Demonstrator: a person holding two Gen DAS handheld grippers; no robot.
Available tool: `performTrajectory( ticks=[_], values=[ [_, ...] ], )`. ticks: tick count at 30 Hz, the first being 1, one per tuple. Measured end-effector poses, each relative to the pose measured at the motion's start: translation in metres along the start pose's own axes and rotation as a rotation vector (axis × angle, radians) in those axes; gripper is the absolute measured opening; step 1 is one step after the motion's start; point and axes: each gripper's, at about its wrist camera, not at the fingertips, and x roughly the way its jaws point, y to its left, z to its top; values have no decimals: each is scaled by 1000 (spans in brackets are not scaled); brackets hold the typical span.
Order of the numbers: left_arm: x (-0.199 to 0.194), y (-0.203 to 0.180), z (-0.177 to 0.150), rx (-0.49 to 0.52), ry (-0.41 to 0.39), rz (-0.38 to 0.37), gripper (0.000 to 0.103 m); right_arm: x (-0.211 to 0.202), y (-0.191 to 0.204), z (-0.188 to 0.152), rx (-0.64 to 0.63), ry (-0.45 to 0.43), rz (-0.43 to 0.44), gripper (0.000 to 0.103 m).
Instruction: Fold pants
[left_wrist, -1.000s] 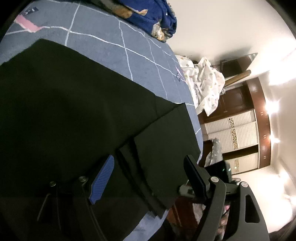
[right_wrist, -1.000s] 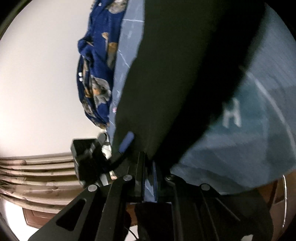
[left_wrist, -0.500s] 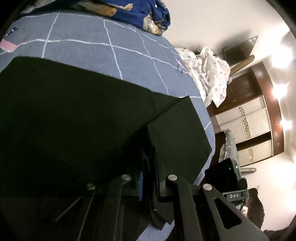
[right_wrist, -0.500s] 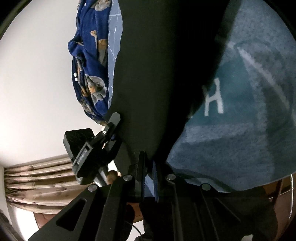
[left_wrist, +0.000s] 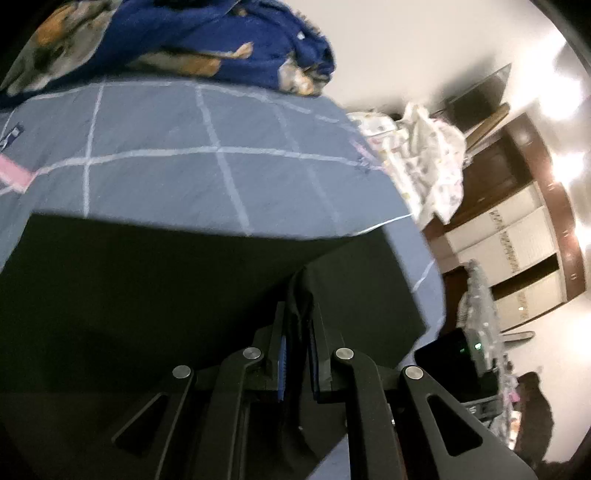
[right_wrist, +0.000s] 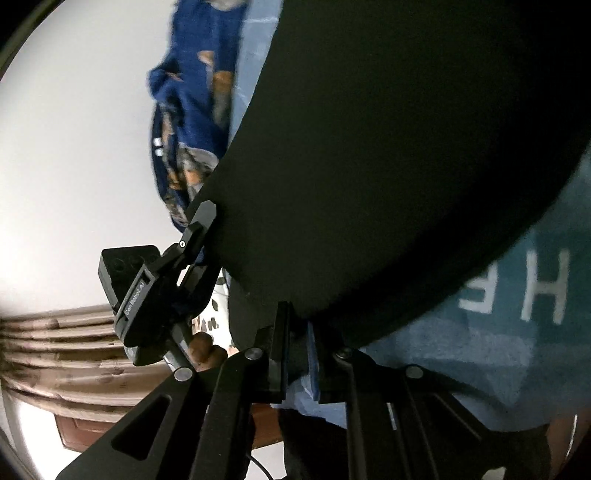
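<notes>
Black pants (left_wrist: 147, 295) lie spread on a blue grid-patterned bedsheet (left_wrist: 184, 177), their near edge pinched in the closed left gripper (left_wrist: 297, 321); the right gripper (right_wrist: 297, 325) clamps another edge of the same dark cloth, a blue printed blanket (left_wrist: 177, 40) bunched beyond

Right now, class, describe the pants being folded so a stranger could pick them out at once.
Start at the bed with the grey-blue sheet crossed by pale grid lines. A heaped blue patterned blanket sits at its far edge; nearer lie the black pants, their edge pinched by the left gripper and the right gripper. They are the only plain, flat, unpatterned dark cloth there.
</notes>
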Motion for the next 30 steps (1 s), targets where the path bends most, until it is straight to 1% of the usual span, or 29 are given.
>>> performTrajectory(
  ticks=[3, 5, 6, 7, 8, 10, 11, 12, 14, 16, 18, 19, 21, 24, 26, 27, 28, 29, 30],
  values=[
    [3, 13, -8, -32, -10, -2, 12, 5, -10, -1, 38, 13, 16, 10],
    [1, 19, -9, -42, -21, 21, 20, 4, -8, -1, 23, 13, 12, 11],
    [0, 20, -10, -45, -22, 39, 23, 7, -4, 1, 14, 14, 10, 11],
    [-1, 21, -10, -51, -16, 48, 29, 8, -3, 1, 9, 15, 12, 11],
    [-2, 23, -11, -63, -7, 40, 35, 8, -3, 1, 10, 16, 13, 11],
    [-9, 26, -14, -95, -15, 17, 37, 9, -5, 2, 26, 26, 27, 12],
    [-13, 26, -15, -100, -24, 19, 40, 8, -5, 2, 36, 32, 35, 12],
    [-20, 26, -19, -101, -33, 17, 42, 7, -6, 2, 42, 37, 41, 15],
    [-28, 24, -24, -92, -48, 20, 48, 4, -4, 2, 39, 41, 37, 24],
    [-37, 21, -31, -78, -51, 37, 48, 4, 0, 2, 41, 53, 64, 38],
    [-50, 18, -39, -60, -60, 45, 48, 3, 4, 0, 40, 63, 76, 43],
    [-57, 17, -43, -46, -72, 54, 48, 3, 8, -2, 34, 72, 72, 43],
    [-78, 15, -53, -11, -115, 97, 48, -1, 15, -7, 4, 69, 67, 43],
    [-121, 24, -75, 8, -215, 207, 48, -6, 32, -8, -78, 40, 30, 43],
    [-149, 36, -88, -15, -275, 284, 48, -2, 39, -4, -130, 6, 6, 43],
    [-171, 47, -97, -57, -312, 342, 48, 1, 41, -2, -165, -8, -43, 42],
    [-186, 56, -105, -85, -335, 376, 48, 6, 39, -2, -193, -13, -109, 28],
    [-202, 65, -114, -112, -359, 409, 48, 11, 36, -1, -209, -1, -121, 24],
    [-225, 80, -125, -154, -388, 468, 48, 13, 33, 0, -207, 10, -124, 22]
  ],
)
